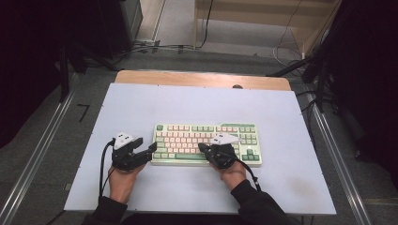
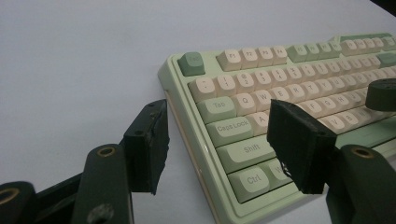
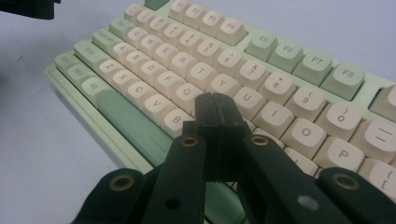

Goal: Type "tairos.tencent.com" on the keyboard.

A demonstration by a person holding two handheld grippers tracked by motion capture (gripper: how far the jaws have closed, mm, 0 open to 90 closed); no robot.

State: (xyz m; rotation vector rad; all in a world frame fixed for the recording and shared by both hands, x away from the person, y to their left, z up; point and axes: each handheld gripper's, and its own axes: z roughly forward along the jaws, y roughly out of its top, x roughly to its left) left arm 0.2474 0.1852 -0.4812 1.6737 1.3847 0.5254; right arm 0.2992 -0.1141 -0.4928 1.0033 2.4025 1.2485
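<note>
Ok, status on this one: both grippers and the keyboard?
Left gripper open, straddling the green-and-cream mechanical keyboard's left edge. Right gripper shut, tips over the letter keys. Nothing in the way.

White tabletop (image 1: 197,101) on a wooden table (image 1: 202,78), its far edge exposed. Grey carpet floor (image 1: 47,122). Metal rails (image 1: 335,150) flank both sides. Cables (image 1: 155,47) trail beyond; pale wooden furniture (image 1: 263,14) behind. Dark surroundings.
</note>
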